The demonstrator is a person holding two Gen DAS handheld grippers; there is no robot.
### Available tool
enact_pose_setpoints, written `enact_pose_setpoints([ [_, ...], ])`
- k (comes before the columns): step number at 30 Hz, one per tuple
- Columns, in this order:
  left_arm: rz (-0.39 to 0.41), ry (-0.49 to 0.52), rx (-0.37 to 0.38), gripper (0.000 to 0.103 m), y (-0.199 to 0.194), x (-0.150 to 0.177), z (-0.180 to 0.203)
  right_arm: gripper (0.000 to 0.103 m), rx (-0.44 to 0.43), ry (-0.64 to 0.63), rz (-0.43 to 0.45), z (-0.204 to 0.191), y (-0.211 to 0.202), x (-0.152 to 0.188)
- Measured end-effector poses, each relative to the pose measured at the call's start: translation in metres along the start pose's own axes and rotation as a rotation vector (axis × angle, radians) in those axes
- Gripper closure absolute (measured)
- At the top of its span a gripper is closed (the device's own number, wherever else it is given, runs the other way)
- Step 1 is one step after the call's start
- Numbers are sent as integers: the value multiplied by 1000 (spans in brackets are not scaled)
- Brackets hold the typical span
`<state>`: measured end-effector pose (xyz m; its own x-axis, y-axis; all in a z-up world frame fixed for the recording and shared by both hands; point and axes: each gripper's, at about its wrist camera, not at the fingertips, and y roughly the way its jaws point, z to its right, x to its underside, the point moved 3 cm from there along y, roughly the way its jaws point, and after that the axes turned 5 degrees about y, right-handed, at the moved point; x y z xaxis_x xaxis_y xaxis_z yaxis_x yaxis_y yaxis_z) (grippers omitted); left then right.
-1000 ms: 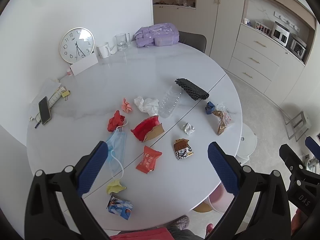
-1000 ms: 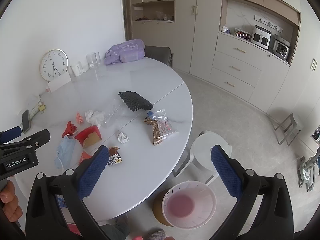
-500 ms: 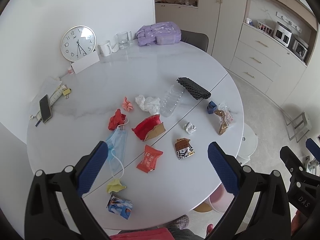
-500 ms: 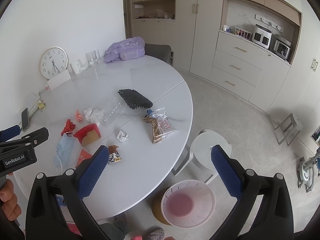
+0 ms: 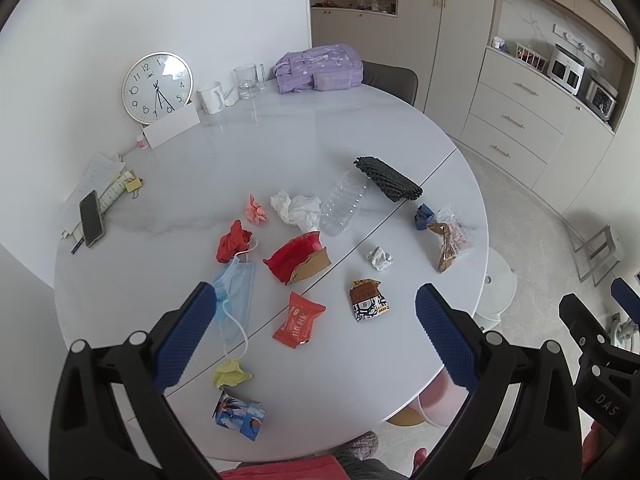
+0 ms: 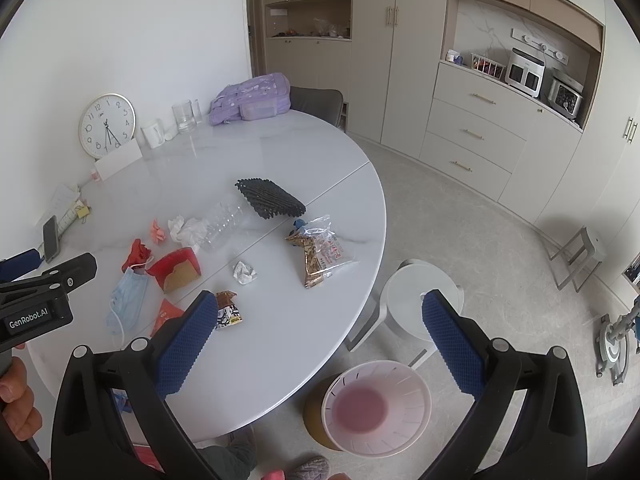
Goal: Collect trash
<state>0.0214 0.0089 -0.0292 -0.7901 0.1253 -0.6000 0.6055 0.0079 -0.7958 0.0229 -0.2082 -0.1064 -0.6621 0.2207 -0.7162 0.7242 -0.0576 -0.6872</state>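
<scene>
Left gripper point(image 5: 316, 332) and right gripper point(image 6: 320, 338) both hover spread wide, holding nothing. Litter covers the round white table point(image 5: 280, 132): orange wrapper point(image 5: 298, 320), blue mask point(image 5: 236, 300), clear bottle point(image 5: 344, 210). A pink bin point(image 6: 376, 408) stands on the floor beside it.

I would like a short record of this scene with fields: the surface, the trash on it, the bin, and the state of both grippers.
surface: round white table
trash: blue face mask, orange snack wrapper, clear plastic bottle, white tissue, snack bag
bin: pink bin on the floor beside the table, nothing in it
left gripper: open, holding nothing
right gripper: open, holding nothing
</scene>
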Motion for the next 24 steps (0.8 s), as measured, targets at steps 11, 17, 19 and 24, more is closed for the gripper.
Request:
enact_pose_setpoints([
  [11,-4,4,-1,8,2,-2,0,2,3,-2,-4,0,5,0],
  [17,-5,-2,0,8,2,-2,0,2,1,-5,-4,0,6,1],
  [19,-6,-1,-1,8,3,-2,0,2,1,-6,-5,0,7,1],
  [24,-6,0,0,8,3,-3,0,2,4,-1,-8,0,8,2],
])
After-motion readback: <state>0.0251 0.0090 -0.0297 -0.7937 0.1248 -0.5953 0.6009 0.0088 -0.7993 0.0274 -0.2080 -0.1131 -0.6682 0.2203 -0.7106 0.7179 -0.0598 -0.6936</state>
